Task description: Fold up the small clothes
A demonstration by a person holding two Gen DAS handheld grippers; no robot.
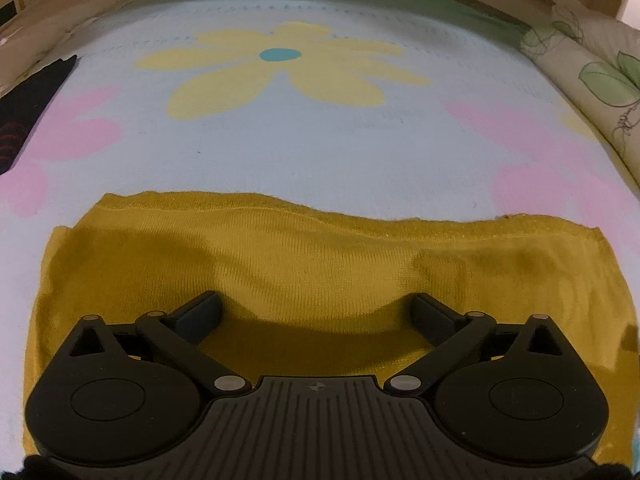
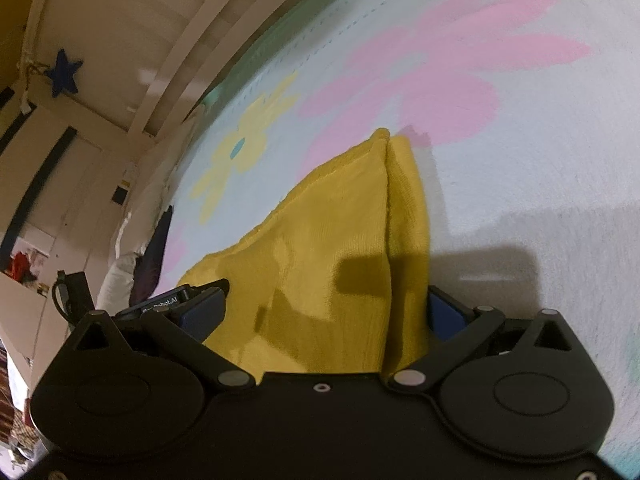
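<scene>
A mustard-yellow knit garment [image 1: 320, 248] lies on a light blue blanket with flower prints [image 1: 320, 140]. In the left wrist view its far hem runs across the picture and it is spread flat. My left gripper [image 1: 316, 300] hangs just over it, jaws as wide as they go, with nothing pinched between the fingers. In the right wrist view the garment [image 2: 344, 216] shows a folded ridge running away from me. My right gripper [image 2: 328, 290] is open, its blue pads [image 2: 204, 312] standing either side of the cloth's near end. The cloth lies between them and drapes against the right finger.
A dark garment [image 1: 24, 120] lies at the blanket's left edge and a floral pillow [image 1: 600, 92] at the right. In the right wrist view the blanket [image 2: 520, 160] stretches right. Cupboards, a blue star [image 2: 62, 72] and a dark cloth [image 2: 154, 256] are on the left.
</scene>
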